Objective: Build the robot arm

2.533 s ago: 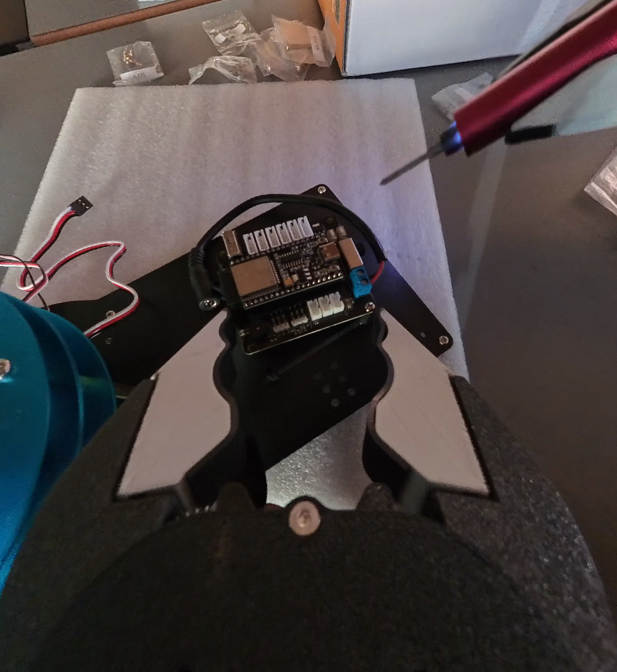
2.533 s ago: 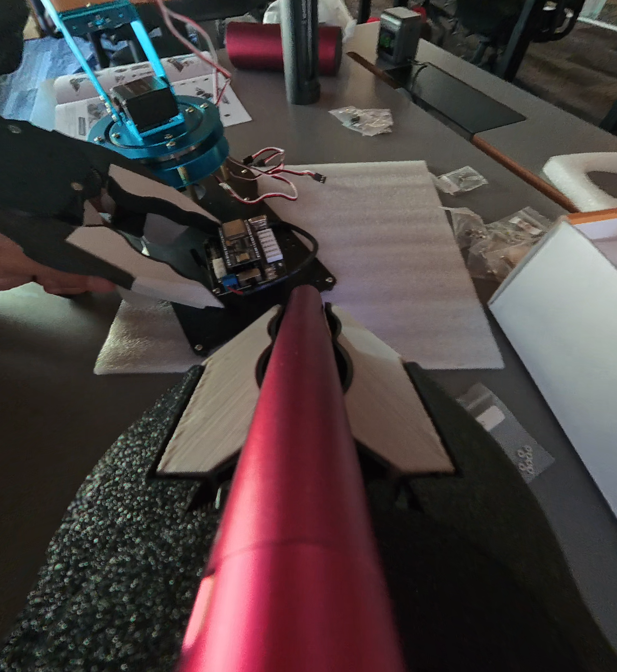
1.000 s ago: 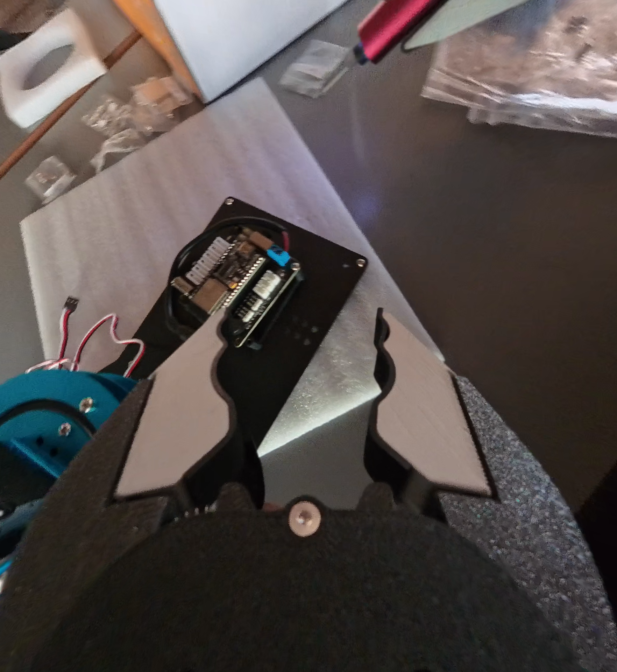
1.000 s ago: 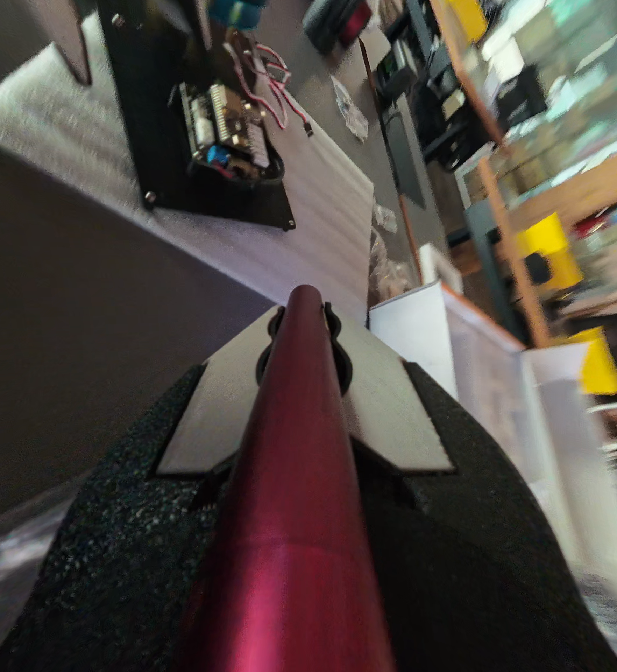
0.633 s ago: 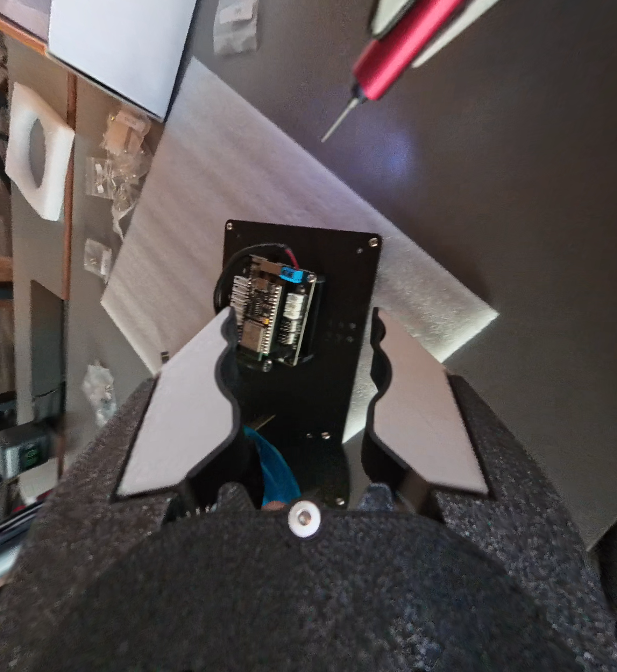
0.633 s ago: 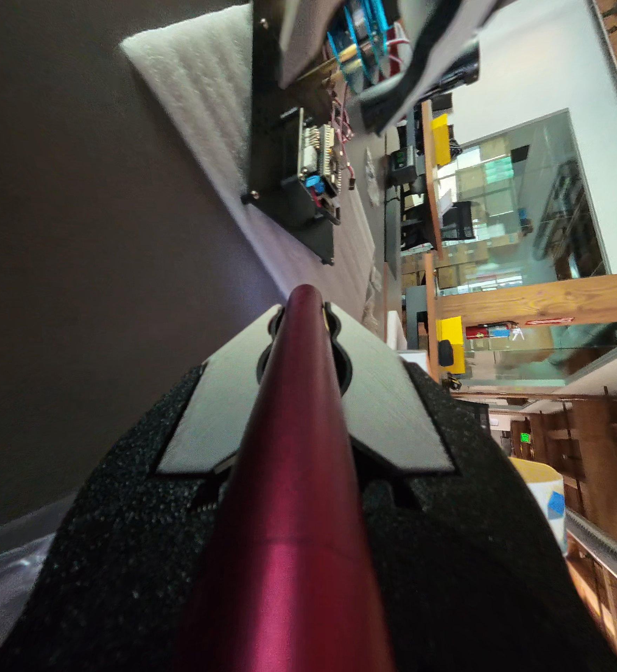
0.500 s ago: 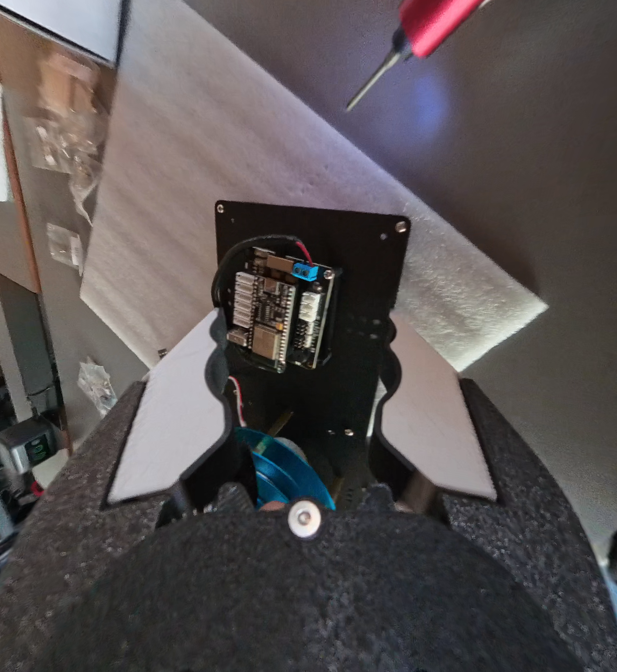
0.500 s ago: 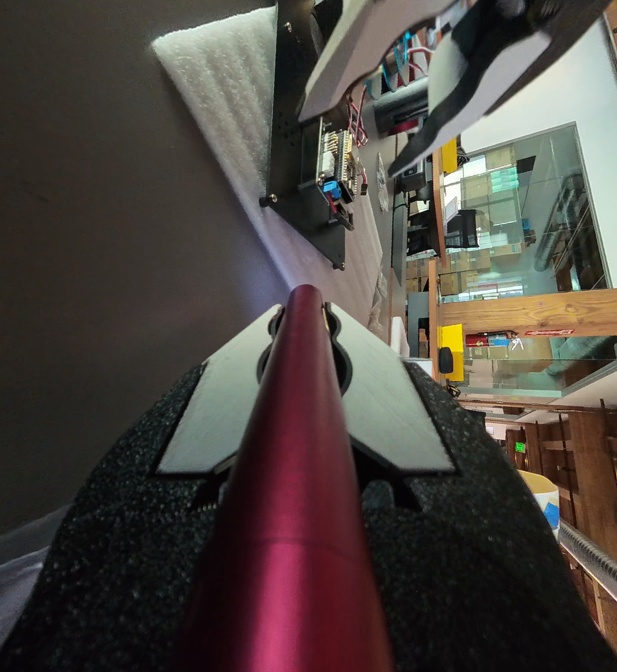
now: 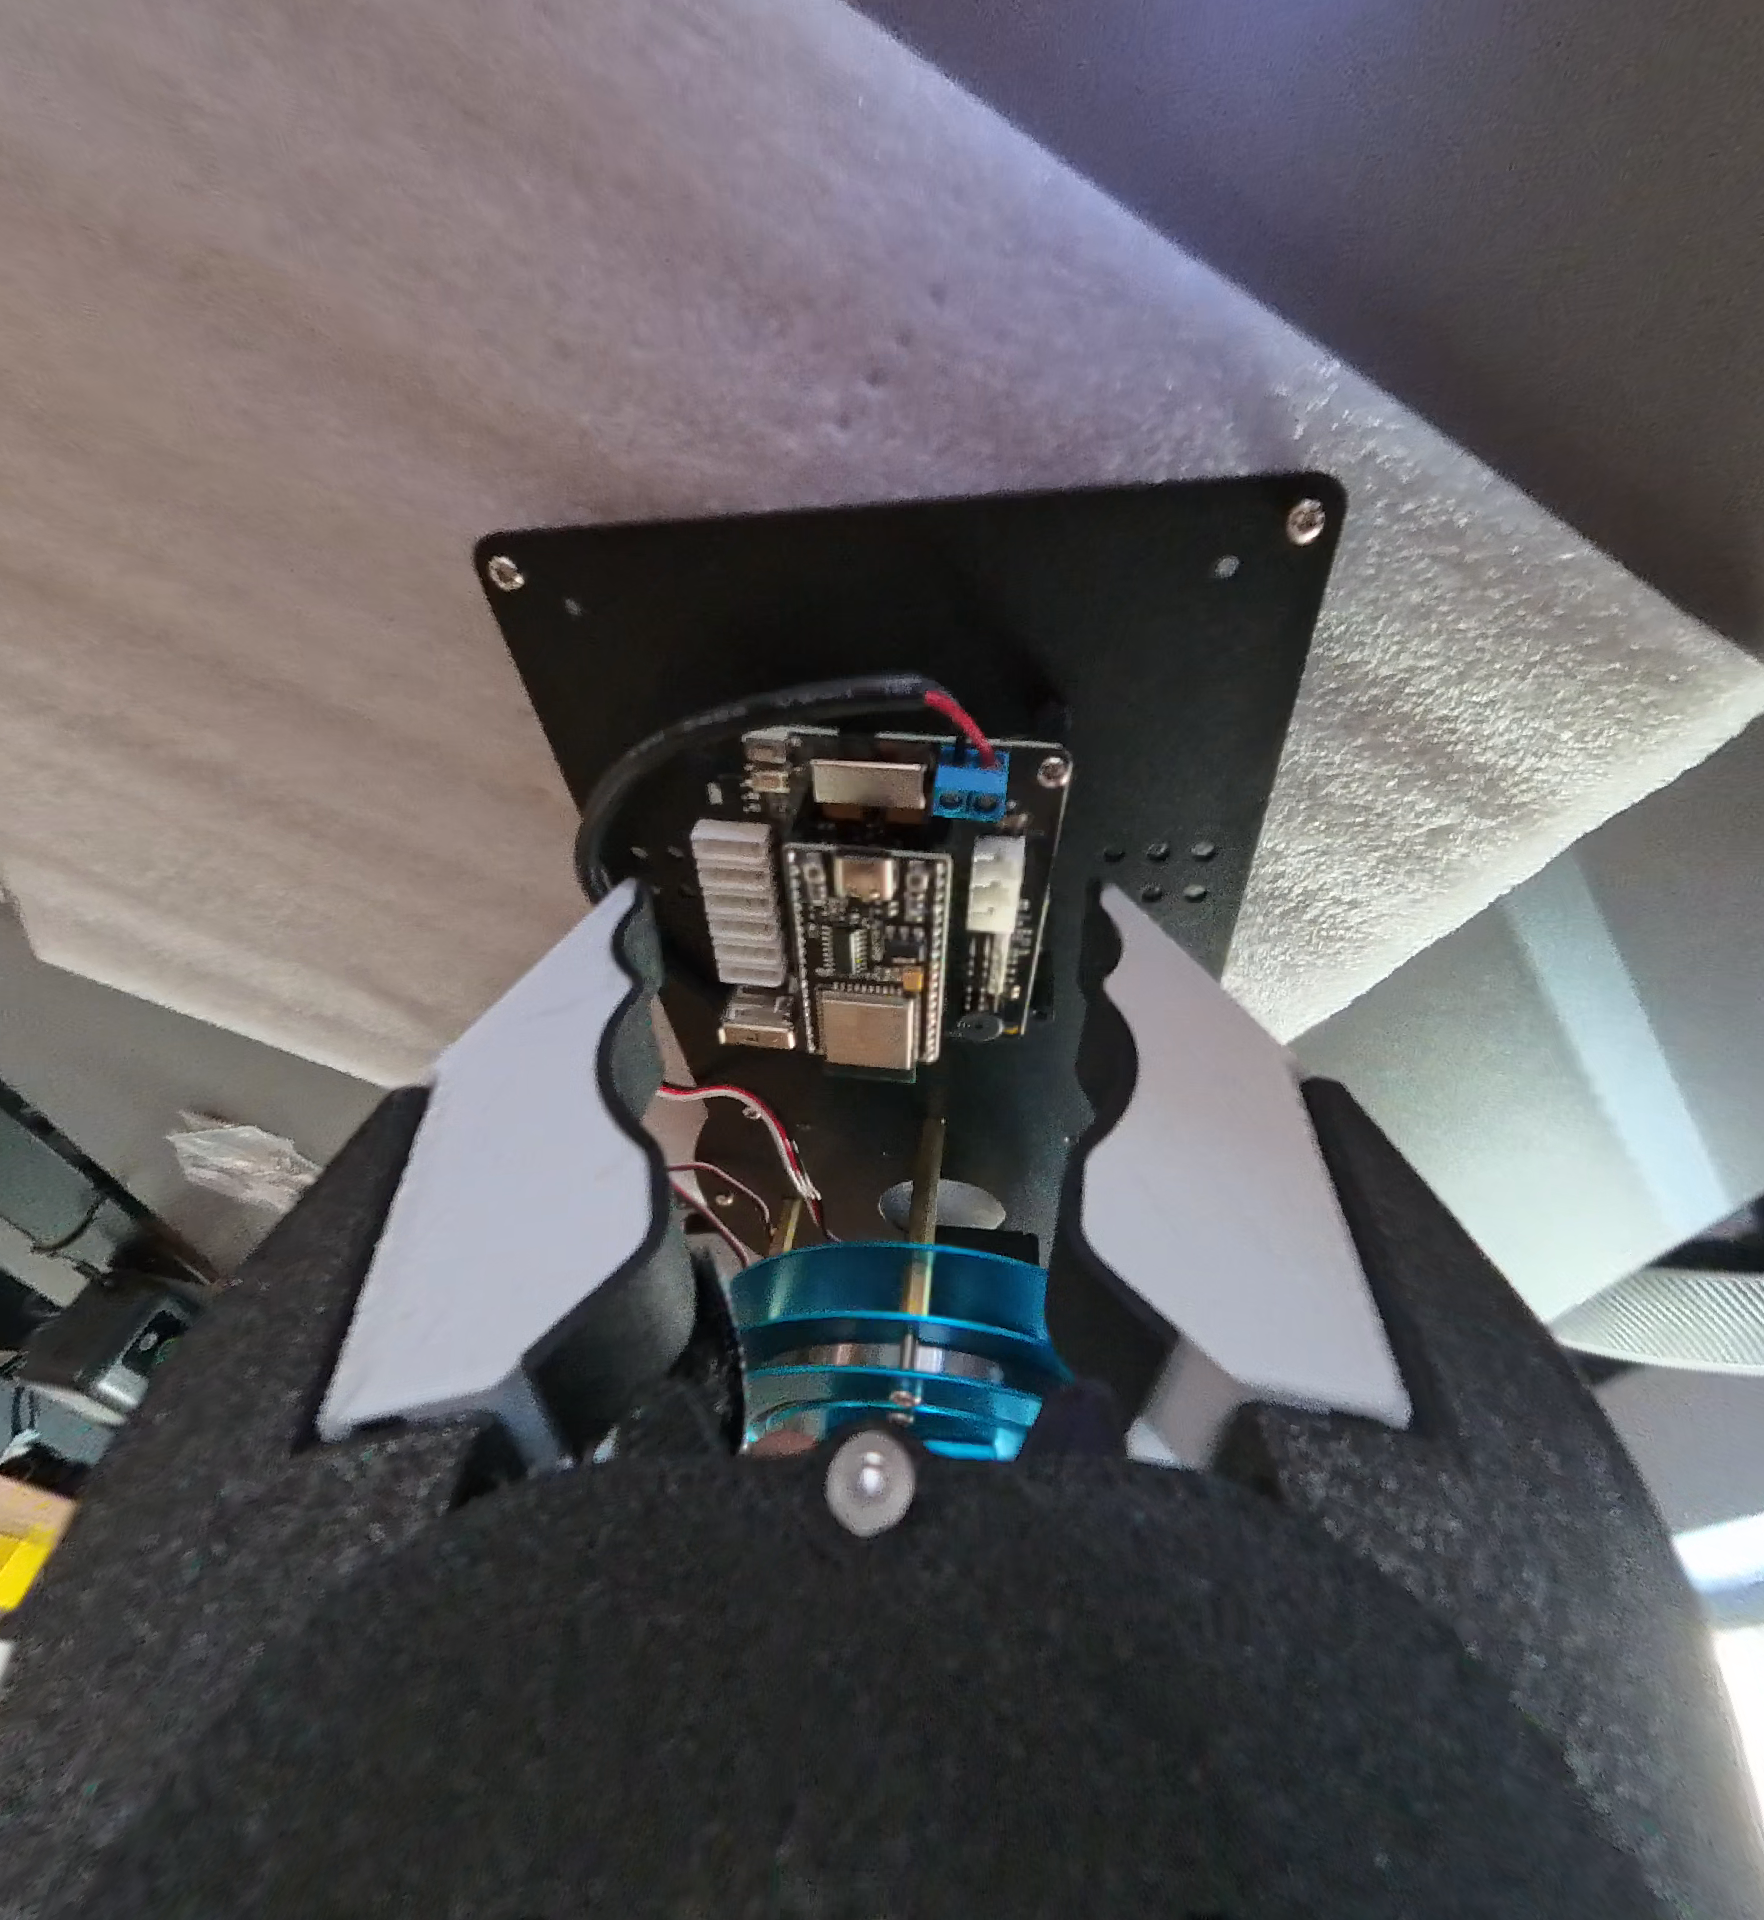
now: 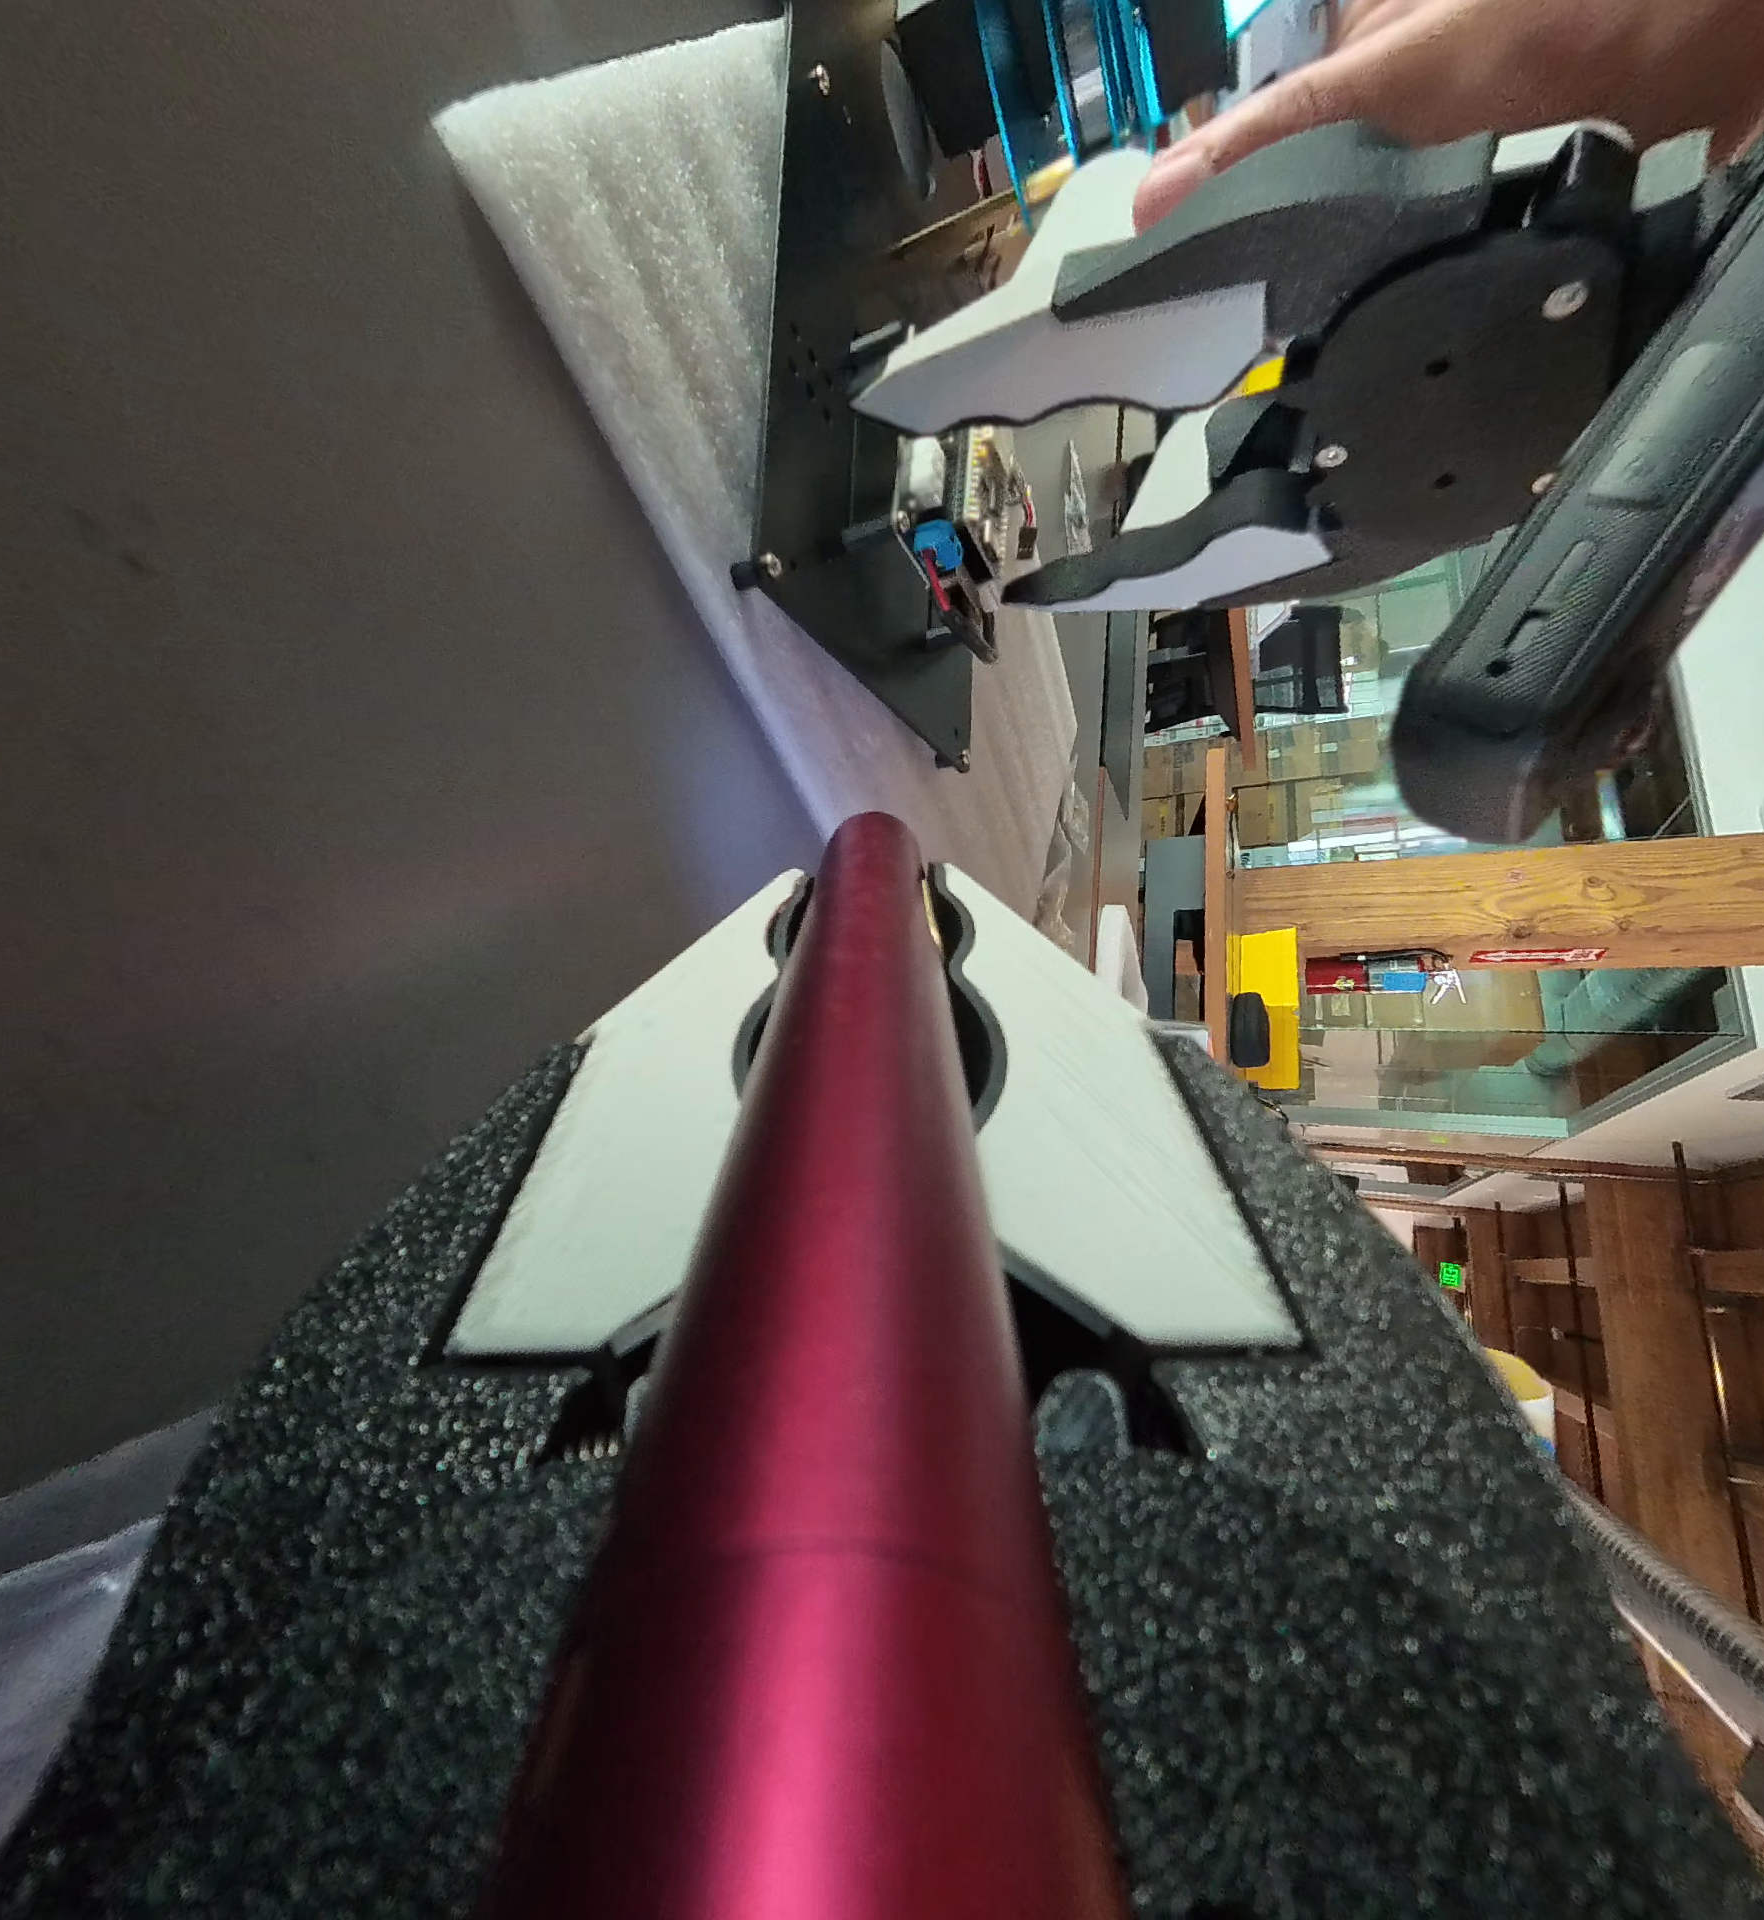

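Observation:
My left gripper (image 9: 865, 904) is open. Its fingers straddle a circuit board (image 9: 857, 935) mounted on a black plate (image 9: 753, 623). A blue round base (image 9: 888, 1320) sits between the fingers close to the palm, with red-white servo wires (image 9: 743, 1112) beside it. The plate lies on a white foam sheet (image 9: 338, 416). My right gripper (image 10: 867, 883) is shut on a red screwdriver (image 10: 836, 1351); its tip is hidden. In the right wrist view the plate (image 10: 805, 312) and board (image 10: 951, 499) lie ahead, with the left gripper's fingers (image 10: 1065, 353) over them and a hand (image 10: 1377, 62) behind.
Both views are strongly rolled, so the dark table (image 10: 234, 623) stands on the left in the right wrist view. The foam sheet (image 10: 629, 208) ends near the plate's corner. A small parts bag (image 9: 234, 1153) lies beyond the foam. Wooden beams (image 10: 1480, 904) and shelves show far off. Left tips to right tips: about 15 centimeters.
My left gripper has swung round and closed in over the plate, so the blue base now lies between its fingers. The screwdriver has left the left wrist view. Both cameras rolled sharply.

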A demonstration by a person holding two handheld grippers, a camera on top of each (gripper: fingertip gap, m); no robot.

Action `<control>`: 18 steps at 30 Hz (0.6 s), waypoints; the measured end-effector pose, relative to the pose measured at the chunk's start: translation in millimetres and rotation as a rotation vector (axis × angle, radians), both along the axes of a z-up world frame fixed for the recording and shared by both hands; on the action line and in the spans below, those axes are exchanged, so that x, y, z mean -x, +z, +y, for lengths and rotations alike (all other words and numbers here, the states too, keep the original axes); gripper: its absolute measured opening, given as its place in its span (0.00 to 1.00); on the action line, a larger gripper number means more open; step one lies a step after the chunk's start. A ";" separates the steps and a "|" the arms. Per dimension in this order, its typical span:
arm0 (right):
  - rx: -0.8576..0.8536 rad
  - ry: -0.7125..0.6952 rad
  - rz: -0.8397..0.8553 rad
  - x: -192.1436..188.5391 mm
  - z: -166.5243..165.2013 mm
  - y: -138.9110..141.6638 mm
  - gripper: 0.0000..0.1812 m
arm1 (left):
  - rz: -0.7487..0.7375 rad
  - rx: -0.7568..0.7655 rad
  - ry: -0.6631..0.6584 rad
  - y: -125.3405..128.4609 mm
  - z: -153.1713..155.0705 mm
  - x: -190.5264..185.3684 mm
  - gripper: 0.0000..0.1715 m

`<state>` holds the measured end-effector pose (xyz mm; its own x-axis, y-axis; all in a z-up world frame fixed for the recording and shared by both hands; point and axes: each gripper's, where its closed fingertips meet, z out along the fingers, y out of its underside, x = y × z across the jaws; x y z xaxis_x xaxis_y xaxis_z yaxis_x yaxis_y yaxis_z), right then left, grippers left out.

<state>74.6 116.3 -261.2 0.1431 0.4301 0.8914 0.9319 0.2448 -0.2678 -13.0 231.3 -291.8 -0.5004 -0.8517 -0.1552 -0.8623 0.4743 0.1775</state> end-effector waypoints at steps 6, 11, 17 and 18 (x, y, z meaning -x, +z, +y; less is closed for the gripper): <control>0.011 -0.015 0.011 -4.6 1.8 -1.1 0.12 | 0.067 0.092 0.014 -9.2 -0.9 1.5 0.41; 0.024 -0.009 -0.003 -1.8 0.2 -4.1 0.12 | 0.077 0.096 0.032 -7.9 -0.1 2.0 0.39; 0.033 -0.007 0.003 -1.0 -0.3 -4.6 0.12 | 0.148 0.068 0.040 -6.6 0.3 4.0 0.39; 0.036 -0.009 0.002 -1.3 -0.1 -5.2 0.12 | 0.167 0.060 0.042 -6.1 0.6 4.7 0.39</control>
<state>75.9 116.2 -266.4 0.1488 0.4605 0.8751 0.9335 0.2266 -0.2780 -17.6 231.9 -297.9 -0.4787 -0.8777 -0.0210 -0.8426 0.4526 0.2918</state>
